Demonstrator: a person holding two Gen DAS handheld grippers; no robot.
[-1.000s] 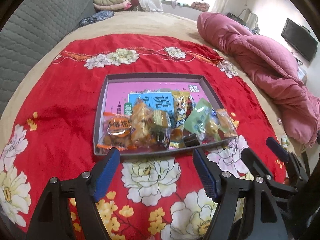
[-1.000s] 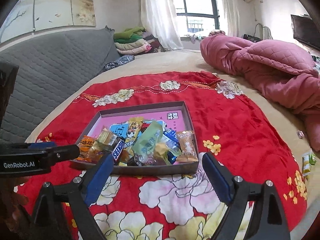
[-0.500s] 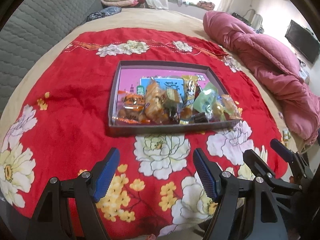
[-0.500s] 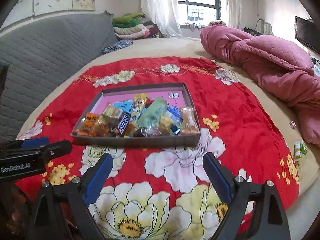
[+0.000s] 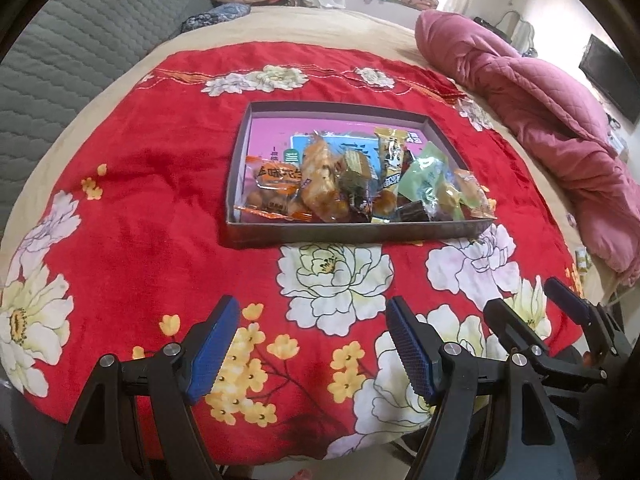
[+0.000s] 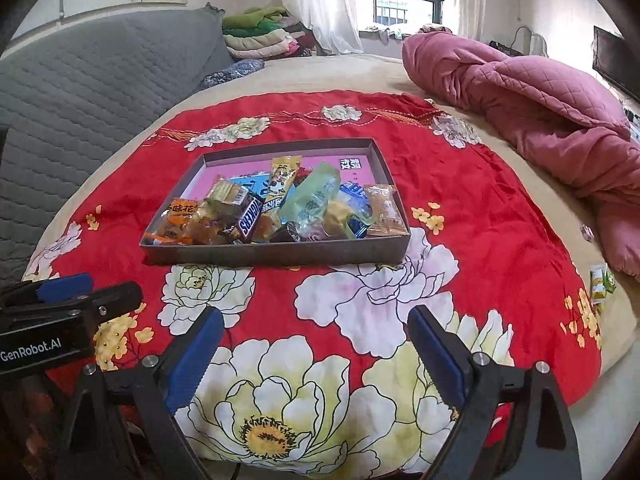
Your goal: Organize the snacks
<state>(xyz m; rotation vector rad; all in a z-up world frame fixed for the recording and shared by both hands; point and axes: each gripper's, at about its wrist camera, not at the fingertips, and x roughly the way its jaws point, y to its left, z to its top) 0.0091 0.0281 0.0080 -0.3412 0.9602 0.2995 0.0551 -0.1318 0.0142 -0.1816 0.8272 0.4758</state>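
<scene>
With the snacks (image 5: 352, 184) piled in the box (image 5: 352, 234) at 12 o'clock, I judge sorting nearly done; left hand-held gripper (image 5: 308, 344) and right hand-held gripper (image 6: 316, 348) gape empty, 1 packet (image 6: 600, 282) at 3 o'clock.

Red cloth (image 5: 160, 184) with white, cream and yellow flowers; grey box (image 6: 280, 254) with a pink floor; orange (image 5: 276, 178), pale green (image 6: 316, 196) and blue (image 6: 354, 192) packets inside; pink quilt (image 6: 540, 92); grey quilted headboard (image 6: 80, 92); beige sheet (image 5: 328, 28); blue pads (image 5: 408, 350) on black grippers
</scene>
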